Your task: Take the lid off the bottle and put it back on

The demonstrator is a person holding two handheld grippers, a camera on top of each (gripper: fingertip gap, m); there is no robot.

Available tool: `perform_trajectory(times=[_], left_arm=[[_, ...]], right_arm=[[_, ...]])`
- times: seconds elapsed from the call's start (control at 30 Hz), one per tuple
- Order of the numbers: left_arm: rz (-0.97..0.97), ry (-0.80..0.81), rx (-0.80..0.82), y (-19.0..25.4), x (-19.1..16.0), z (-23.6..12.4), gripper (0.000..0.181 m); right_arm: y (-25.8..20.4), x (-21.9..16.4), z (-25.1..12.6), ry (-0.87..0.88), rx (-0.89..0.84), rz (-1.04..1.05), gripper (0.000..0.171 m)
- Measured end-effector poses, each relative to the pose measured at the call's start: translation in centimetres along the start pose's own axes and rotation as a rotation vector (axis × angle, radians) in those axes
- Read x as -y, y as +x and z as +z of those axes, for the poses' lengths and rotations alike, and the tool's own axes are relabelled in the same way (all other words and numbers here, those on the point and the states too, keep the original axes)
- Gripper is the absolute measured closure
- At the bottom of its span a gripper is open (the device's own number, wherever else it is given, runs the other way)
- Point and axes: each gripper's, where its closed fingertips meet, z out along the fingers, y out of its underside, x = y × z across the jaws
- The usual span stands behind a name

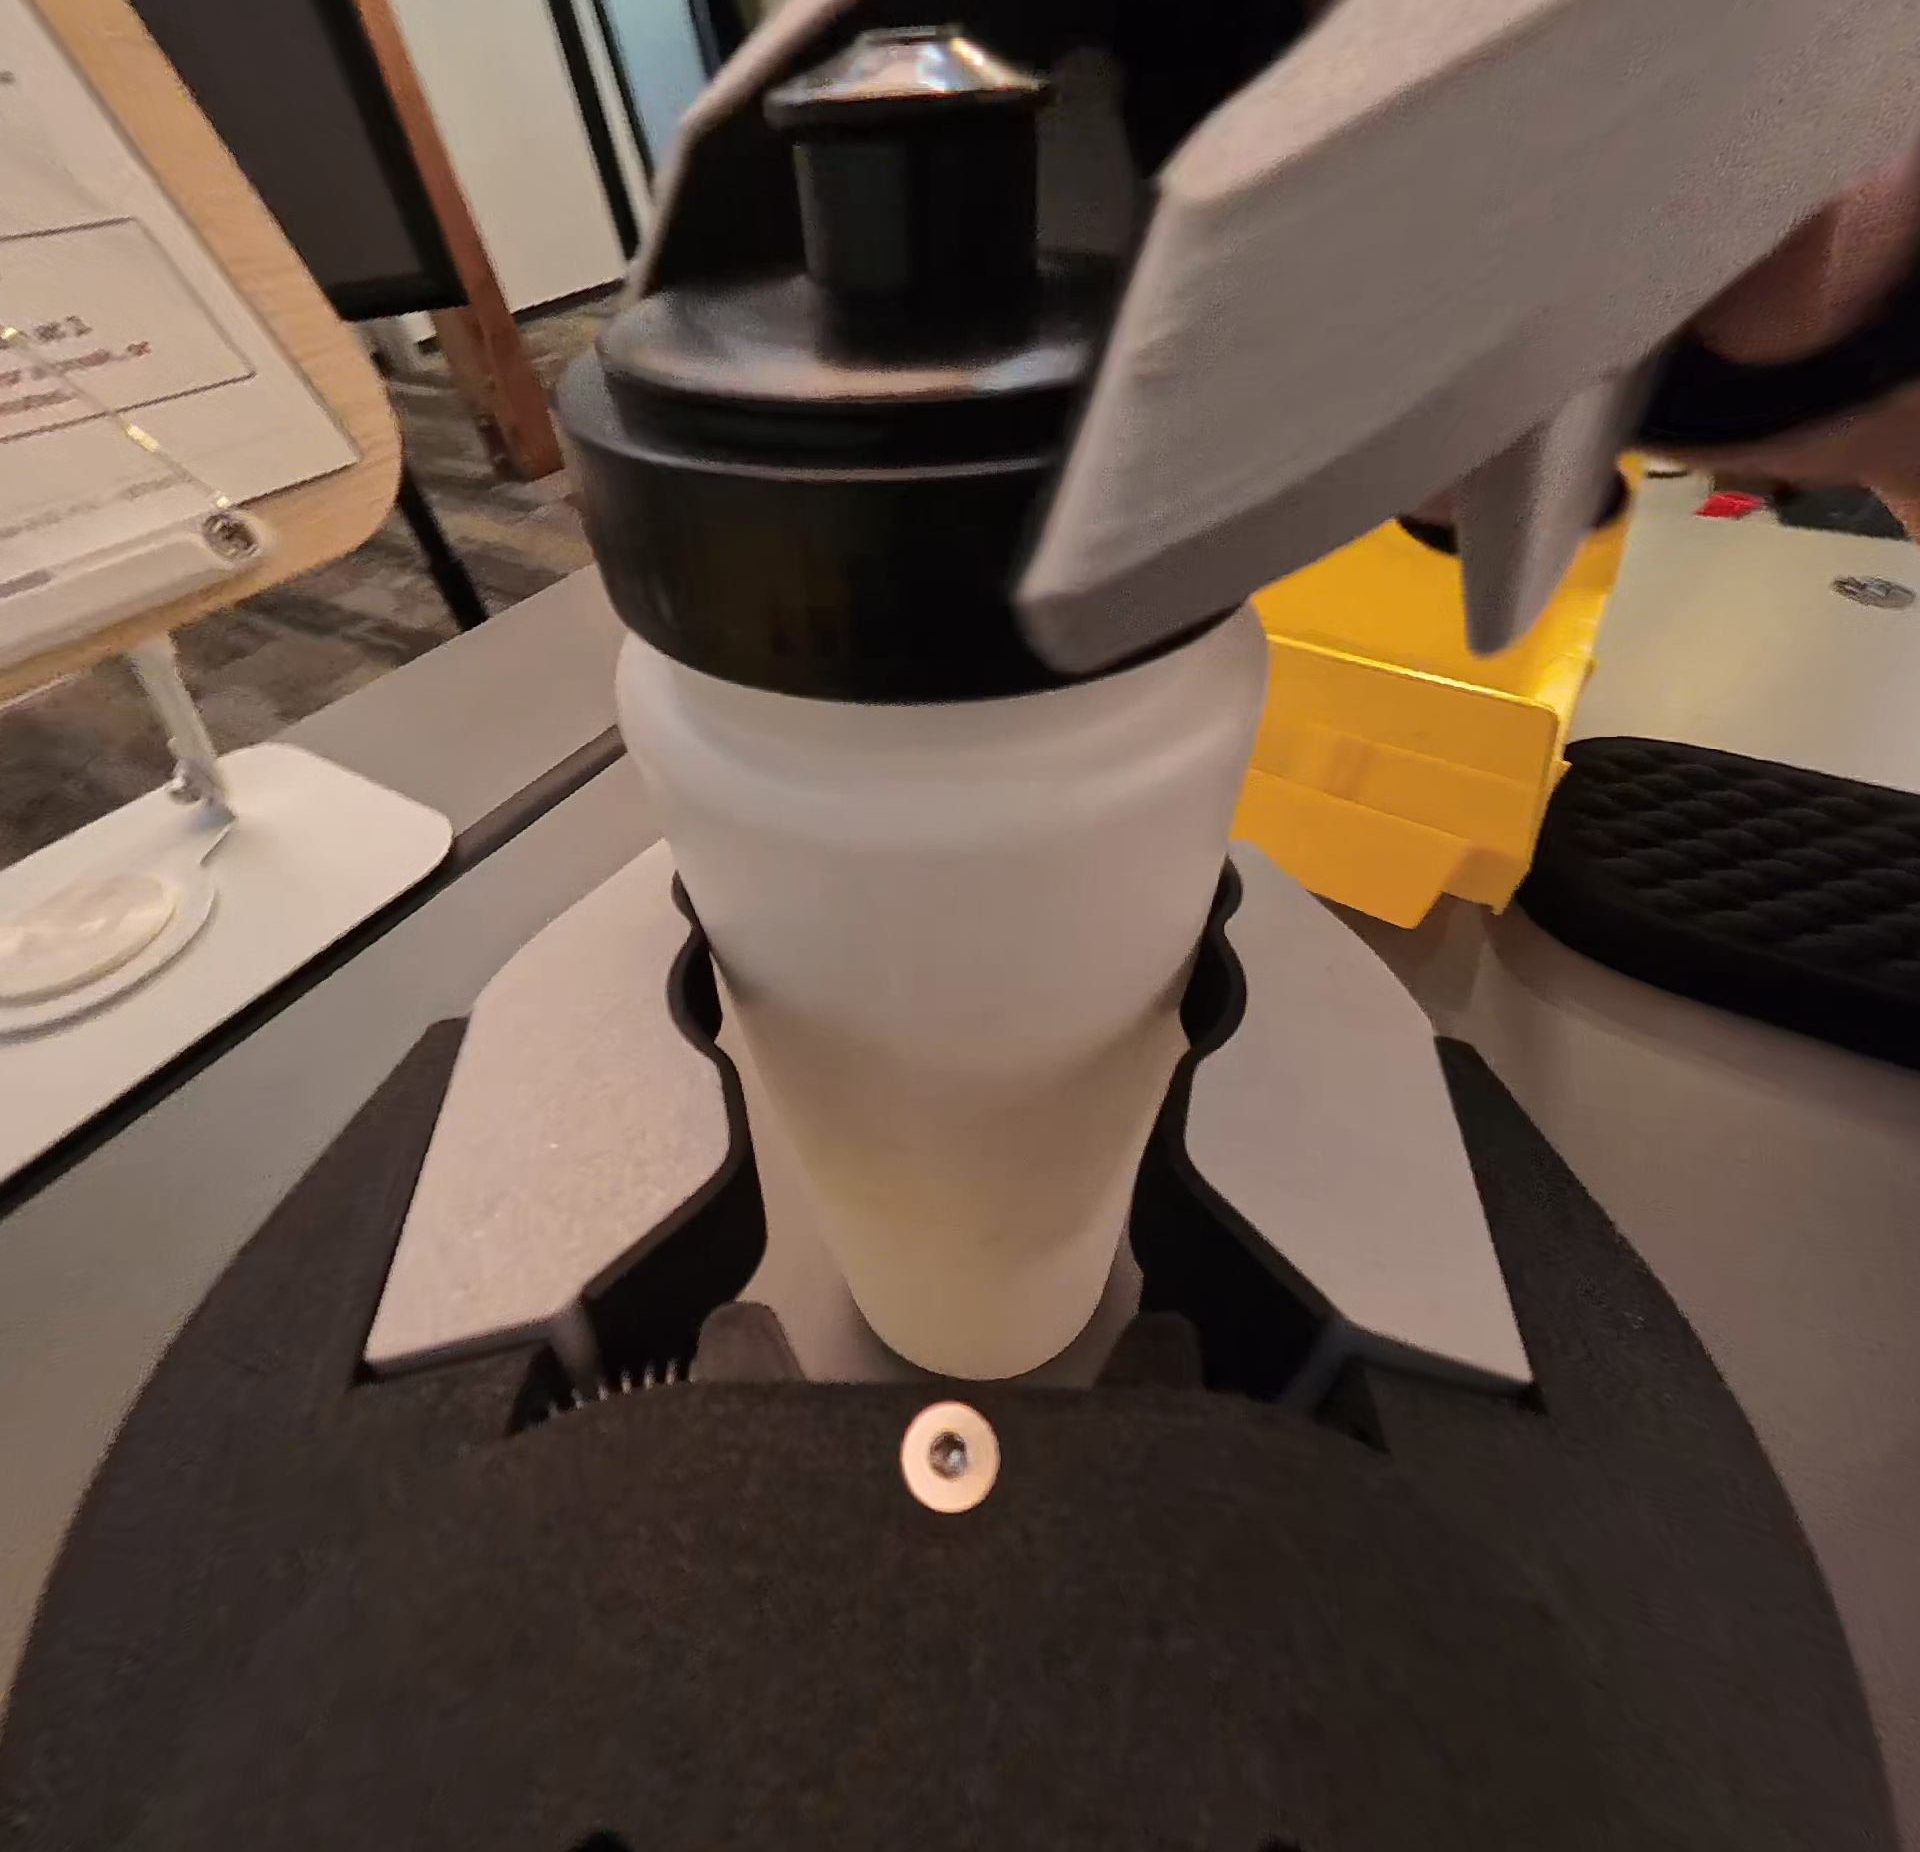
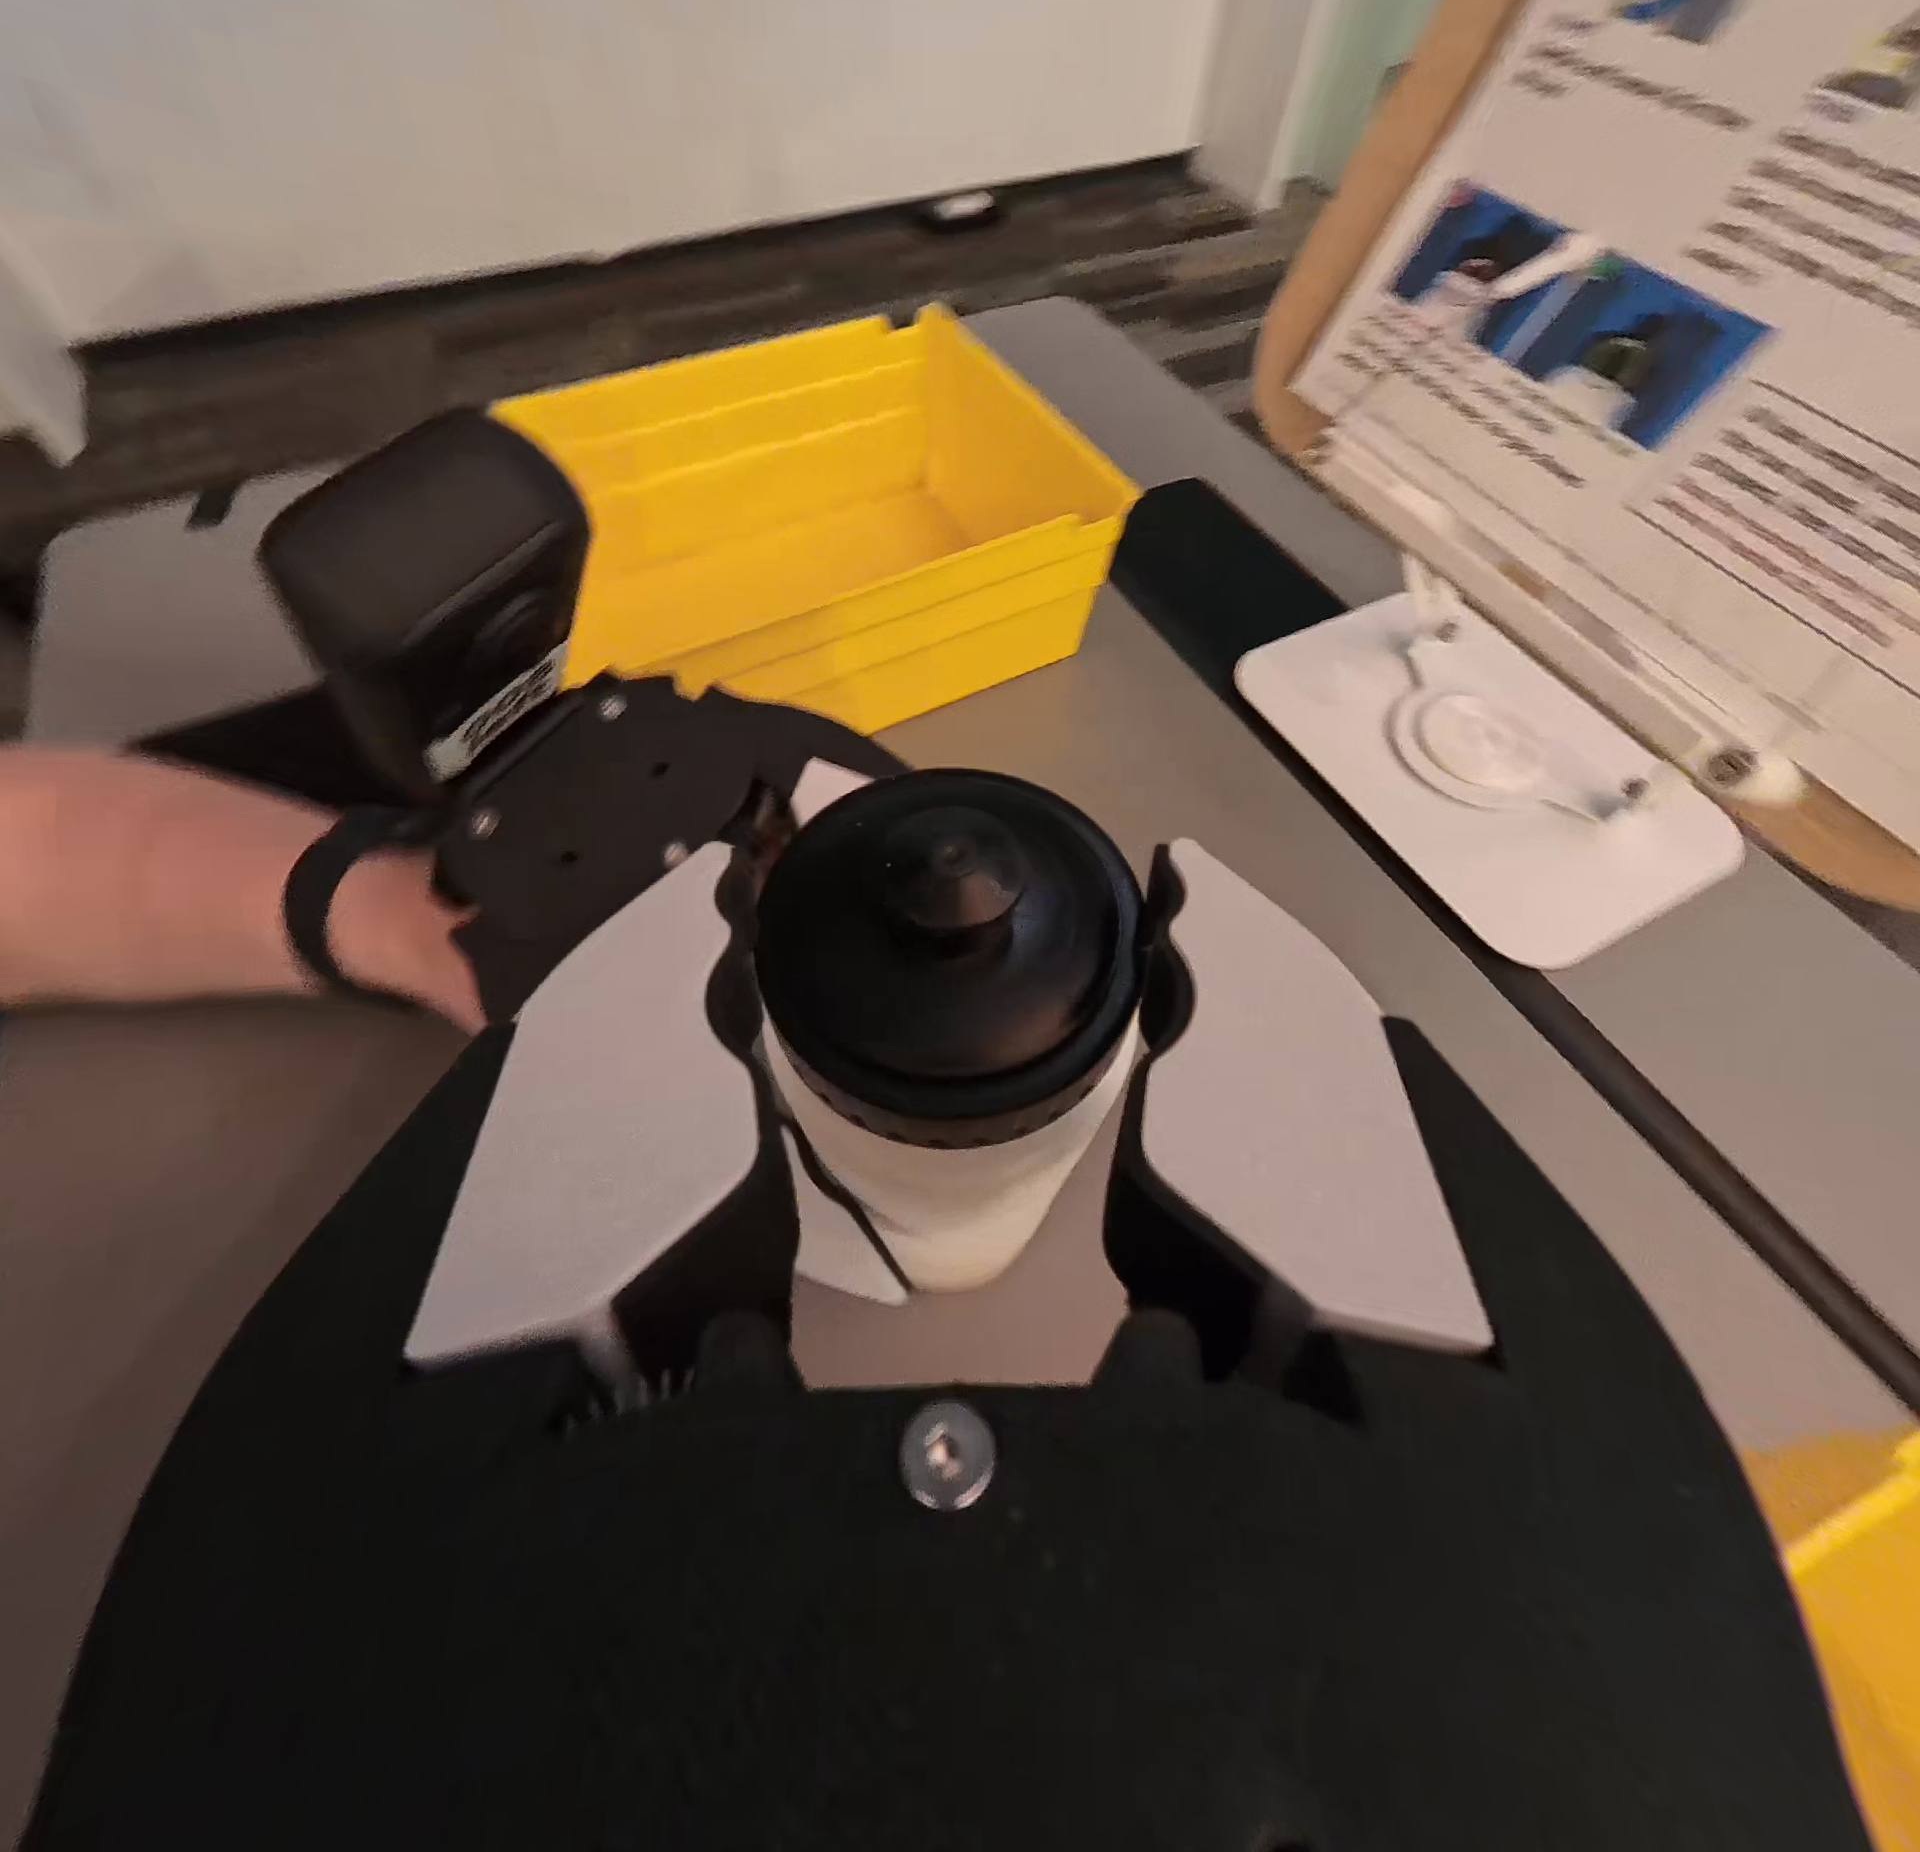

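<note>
Holding the bottle (image 1: 935, 929) upright on the grey table (image 1: 208, 1283): left tongs (image 1: 956, 992) are closed on the white body, low down, jaws pressing both sides.

Left to right in the left wrist view: a sign board on a white stand (image 1: 260, 846) at far left, well apart from the bottle; bottle dead centre; right tongs (image 1: 873, 514) coming in from the upper right, grey fingers (image 1: 1299, 348) straddling the black lid (image 1: 831, 472). A yellow bin (image 1: 1403, 763) and a black textured pad (image 1: 1745, 877) sit behind to the right.

Right wrist view looks steeply down on the lid (image 2: 945, 961), spout pointing up at the camera. The person's left hand (image 2: 208, 877) and the left tongs (image 2: 831, 1252) sit on the left; the yellow bin (image 2: 831, 514) is behind, the white stand (image 2: 1486, 774) on the right. The right tongs (image 2: 951, 950) bracket the lid skirt, jaw notches level with it. Both sides look touching or nearly so; with the blur I can't tell if it's a firm clamp or just closing in.

Key relation: the bottle's long axis is vertical and the right tongs come down from above across the lid, so the twist axis roughly matches the thread axis. Lid looks seated on the neck; whether this is unscrewing or re-tightening I can't tell.

Nothing is in the way. My guess at the main risk: the bottle spinning in the low left grip.
</note>
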Motion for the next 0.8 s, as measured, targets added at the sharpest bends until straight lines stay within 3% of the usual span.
perform_trajectory(times=[0.13,0.27,0.43,0.5,0.7,0.8], left_arm=[[-0.005,-0.017,0.053,0.0,-0.1,0.0,0.093],[0.029,-0.002,-0.006,0.6,0.1,0.0,0.093],[0.031,0.009,-0.064,0.8,0.1,0.1,0.093],[0.023,0.003,-0.047,0.5,0.0,0.0,0.092],[-0.041,-0.021,0.107,-1.5,-0.2,-0.3,0.093],[-0.024,-0.023,0.125,-1.7,-0.2,-0.4,0.093]], right_arm=[[0.4,0.1,-0.2,0.077,-0.188,0.049,0.098],[-0.4,-0.1,-0.7,0.027,-0.030,-0.031,0.088],[-1.0,-1.1,-1.3,-0.060,0.162,-0.156,0.089],[-0.4,-1.3,-0.8,-0.086,0.119,-0.192,0.098],[0.6,-0.5,0.7,0.003,-0.105,-0.015,0.098],[0.6,-0.4,0.8,0.015,-0.162,-0.039,0.098]])
